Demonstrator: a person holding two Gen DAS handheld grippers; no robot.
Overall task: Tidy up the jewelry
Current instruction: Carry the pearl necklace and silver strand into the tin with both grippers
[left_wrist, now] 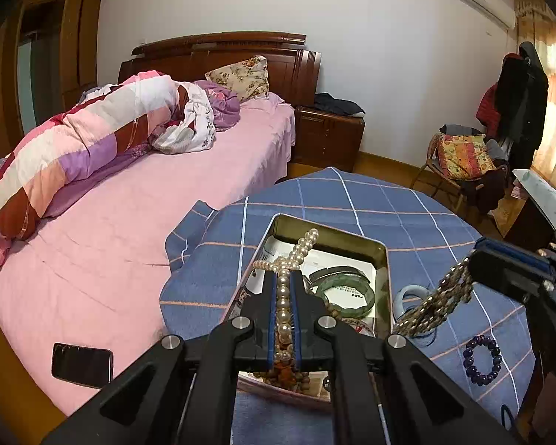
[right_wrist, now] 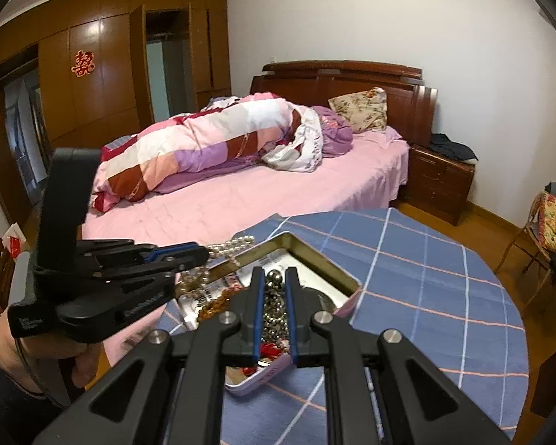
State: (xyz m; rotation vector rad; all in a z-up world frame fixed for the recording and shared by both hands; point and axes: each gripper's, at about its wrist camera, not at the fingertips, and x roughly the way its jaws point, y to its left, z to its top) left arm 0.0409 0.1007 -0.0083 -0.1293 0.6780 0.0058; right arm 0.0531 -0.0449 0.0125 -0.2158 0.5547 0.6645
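Nearest to us, the left tool [left_wrist: 283, 289] is closed on a cream pearl necklace [left_wrist: 296, 256], held over the open gold rectangular tin [left_wrist: 383, 259]. At three o'clock the right tool [left_wrist: 474, 265] grips a grey metal bead chain [left_wrist: 432, 304], hanging just beside the tin. A green jade bangle [left_wrist: 346, 293] already lies inside. A dark purple bead bracelet [left_wrist: 482, 359] and a pale blue bangle [left_wrist: 413, 294] remain on the blue checked table [left_wrist: 426, 222]. We judge the task about half done.

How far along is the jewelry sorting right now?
Done: a green bangle already lies in the open tin. In hand: the left tool is shut on a pearl necklace above the tin, and the right tool is shut on a metal bead chain. Left: the purple bead bracelet and a pale blue bangle lie on the blue cloth.
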